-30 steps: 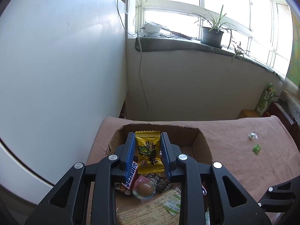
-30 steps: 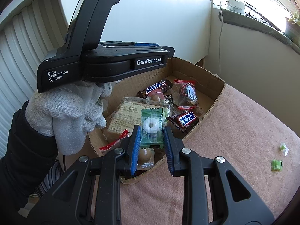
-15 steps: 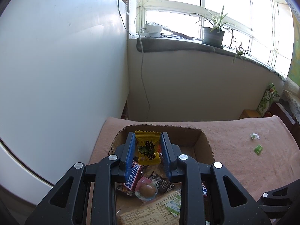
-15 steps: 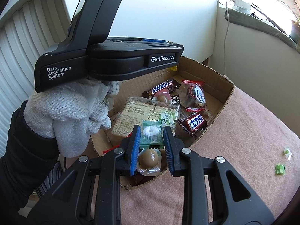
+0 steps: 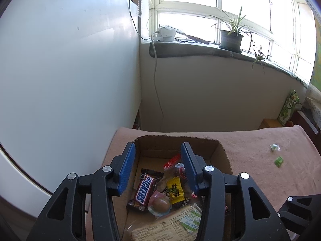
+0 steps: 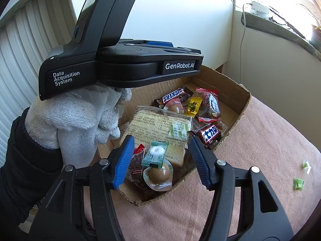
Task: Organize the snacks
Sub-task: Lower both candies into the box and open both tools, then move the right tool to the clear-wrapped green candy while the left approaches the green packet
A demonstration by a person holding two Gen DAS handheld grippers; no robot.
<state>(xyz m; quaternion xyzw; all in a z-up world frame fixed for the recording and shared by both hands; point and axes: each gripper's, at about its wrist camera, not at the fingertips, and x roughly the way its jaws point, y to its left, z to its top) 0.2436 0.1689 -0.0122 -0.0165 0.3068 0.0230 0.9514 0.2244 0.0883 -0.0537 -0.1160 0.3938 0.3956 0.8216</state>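
My left hand-held gripper and right hand-held gripper had both just been opening, and their jaws stood apart with nothing gripped. The yellow packet lay crinkled in the box beside the Snickers. The green mint rested on an egg pack at the near end, by the cracker pack. The box sat on the pink-covered counter.
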